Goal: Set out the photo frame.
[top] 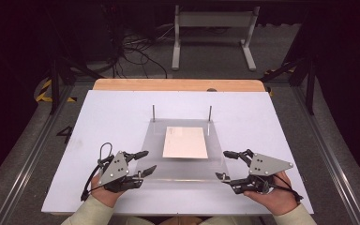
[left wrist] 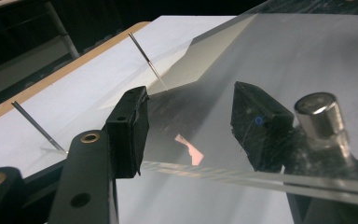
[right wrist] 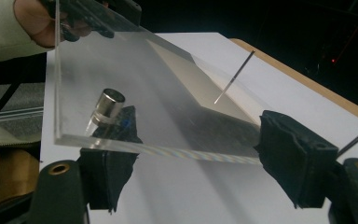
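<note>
A clear acrylic plate (top: 183,166) lies on the white board (top: 112,117), with a pale sheet of paper (top: 185,142) at its middle. Two thin metal pins (top: 153,112) (top: 210,113) stand at its far corners. My left gripper (top: 145,162) is open at the plate's left edge. In the left gripper view, the gripper (left wrist: 193,126) has the plate's edge (left wrist: 261,177) running between its jaws, one jaw seen through the acrylic. My right gripper (top: 226,165) is open at the right edge. In the right gripper view, that gripper (right wrist: 200,156) straddles the plate's edge (right wrist: 168,150).
Short metal cylinders (left wrist: 316,114) (right wrist: 108,106) sit under the plate near each gripper. The board rests on a wooden table (top: 178,85). Dark floor with cables (top: 136,51) and a grey frame (top: 213,33) lies beyond. The other hand (right wrist: 30,23) appears at the plate's far corner.
</note>
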Demonstrator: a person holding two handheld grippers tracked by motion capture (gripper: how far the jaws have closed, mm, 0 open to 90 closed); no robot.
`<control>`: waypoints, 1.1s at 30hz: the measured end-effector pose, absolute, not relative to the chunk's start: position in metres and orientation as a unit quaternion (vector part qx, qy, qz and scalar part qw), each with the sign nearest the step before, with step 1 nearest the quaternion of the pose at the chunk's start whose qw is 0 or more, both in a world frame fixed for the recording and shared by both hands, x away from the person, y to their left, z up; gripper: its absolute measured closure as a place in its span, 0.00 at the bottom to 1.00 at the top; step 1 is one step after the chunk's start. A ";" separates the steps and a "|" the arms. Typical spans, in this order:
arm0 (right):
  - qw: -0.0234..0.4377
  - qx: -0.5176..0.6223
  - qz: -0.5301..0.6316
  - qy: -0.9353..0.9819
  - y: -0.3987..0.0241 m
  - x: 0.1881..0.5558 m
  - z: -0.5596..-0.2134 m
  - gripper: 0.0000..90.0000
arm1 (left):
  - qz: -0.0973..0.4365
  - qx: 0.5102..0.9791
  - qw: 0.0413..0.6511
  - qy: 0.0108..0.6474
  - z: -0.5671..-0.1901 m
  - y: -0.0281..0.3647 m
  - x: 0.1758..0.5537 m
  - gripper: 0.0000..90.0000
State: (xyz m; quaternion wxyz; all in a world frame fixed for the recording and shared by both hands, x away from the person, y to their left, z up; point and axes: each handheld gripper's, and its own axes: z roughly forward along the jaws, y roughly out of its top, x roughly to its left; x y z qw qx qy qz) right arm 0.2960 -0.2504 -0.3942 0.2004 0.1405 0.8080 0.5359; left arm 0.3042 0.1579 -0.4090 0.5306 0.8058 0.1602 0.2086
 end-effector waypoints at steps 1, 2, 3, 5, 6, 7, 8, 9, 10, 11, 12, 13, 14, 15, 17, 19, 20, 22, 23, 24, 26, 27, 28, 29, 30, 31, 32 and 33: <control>0.201 0.137 0.537 0.807 -0.249 0.297 -0.395 0.32 | 0.208 0.806 0.531 0.161 -0.409 0.158 0.304 0.51; 0.200 0.132 0.539 0.807 -0.248 0.297 -0.395 0.35 | 0.208 0.804 0.532 0.162 -0.409 0.158 0.304 0.51; 0.200 0.132 0.539 0.807 -0.248 0.297 -0.395 0.35 | 0.208 0.804 0.532 0.162 -0.409 0.158 0.304 0.51; 0.193 0.116 0.549 0.805 -0.246 0.299 -0.398 0.42 | 0.208 0.804 0.533 0.162 -0.409 0.157 0.304 0.51; 0.191 0.113 0.555 0.802 -0.245 0.300 -0.400 0.45 | 0.208 0.805 0.532 0.162 -0.409 0.157 0.304 0.51; 0.192 0.107 0.564 0.796 -0.243 0.301 -0.404 0.50 | 0.208 0.806 0.530 0.160 -0.408 0.157 0.304 0.51; 0.193 0.106 0.567 0.794 -0.243 0.302 -0.405 0.51 | 0.207 0.806 0.531 0.160 -0.409 0.157 0.304 0.51; 0.198 0.106 0.569 0.791 -0.242 0.303 -0.406 0.53 | 0.207 0.806 0.531 0.160 -0.409 0.157 0.304 0.51; 0.198 0.106 0.569 0.791 -0.242 0.303 -0.406 0.53 | 0.206 0.805 0.532 0.161 -0.408 0.157 0.304 0.51; 0.204 0.106 0.570 0.789 -0.243 0.303 -0.406 0.55 | 0.203 0.803 0.536 0.164 -0.408 0.157 0.305 0.51; 0.211 0.109 0.574 0.784 -0.243 0.302 -0.406 0.57 | 0.202 0.802 0.537 0.165 -0.407 0.157 0.305 0.51; 0.216 0.108 0.572 0.784 -0.243 0.301 -0.405 0.58 | 0.203 0.801 0.538 0.165 -0.407 0.157 0.305 0.51; 0.221 0.108 0.570 0.784 -0.242 0.301 -0.403 0.59 | 0.206 0.801 0.538 0.162 -0.406 0.157 0.305 0.52; 0.223 0.106 0.567 0.786 -0.242 0.301 -0.402 0.60 | 0.211 0.803 0.535 0.158 -0.406 0.157 0.304 0.53; 0.221 0.105 0.568 0.786 -0.242 0.301 -0.401 0.60 | 0.216 0.802 0.535 0.156 -0.405 0.156 0.304 0.55; 0.216 0.111 0.571 0.784 -0.243 0.302 -0.399 0.60 | 0.222 0.803 0.531 0.153 -0.403 0.156 0.303 0.57; 0.215 0.114 0.570 0.785 -0.243 0.302 -0.398 0.60 | 0.223 0.803 0.531 0.151 -0.401 0.156 0.303 0.58; 0.209 0.121 0.569 0.786 -0.243 0.302 -0.392 0.60 | 0.220 0.806 0.529 0.147 -0.396 0.156 0.301 0.60; 0.206 0.123 0.568 0.788 -0.244 0.300 -0.389 0.61 | 0.219 0.805 0.531 0.145 -0.394 0.156 0.299 0.61; 0.205 0.125 0.568 0.787 -0.244 0.299 -0.387 0.61 | 0.219 0.805 0.533 0.139 -0.390 0.157 0.296 0.62; 0.204 0.130 0.566 0.788 -0.246 0.294 -0.378 0.61 | 0.218 0.804 0.537 0.133 -0.387 0.157 0.293 0.64; 0.204 0.130 0.566 0.788 -0.246 0.294 -0.378 0.61 | 0.217 0.804 0.538 0.130 -0.384 0.157 0.292 0.64; 0.203 0.131 0.568 0.787 -0.246 0.293 -0.375 0.61 | 0.218 0.801 0.543 0.127 -0.381 0.157 0.290 0.65; 0.199 0.136 0.568 0.787 -0.247 0.291 -0.371 0.61 | 0.218 0.802 0.543 0.121 -0.378 0.157 0.288 0.65; 0.193 0.139 0.568 0.788 -0.248 0.288 -0.368 0.61 | 0.219 0.801 0.545 0.119 -0.377 0.157 0.287 0.65; 0.189 0.142 0.567 0.789 -0.248 0.287 -0.366 0.62 | 0.218 0.801 0.546 0.117 -0.375 0.158 0.285 0.65; 0.184 0.143 0.567 0.790 -0.248 0.285 -0.363 0.62 | 0.218 0.798 0.549 0.117 -0.373 0.158 0.284 0.65; 0.183 0.144 0.569 0.789 -0.249 0.283 -0.360 0.62 | 0.215 0.796 0.553 0.119 -0.371 0.159 0.283 0.65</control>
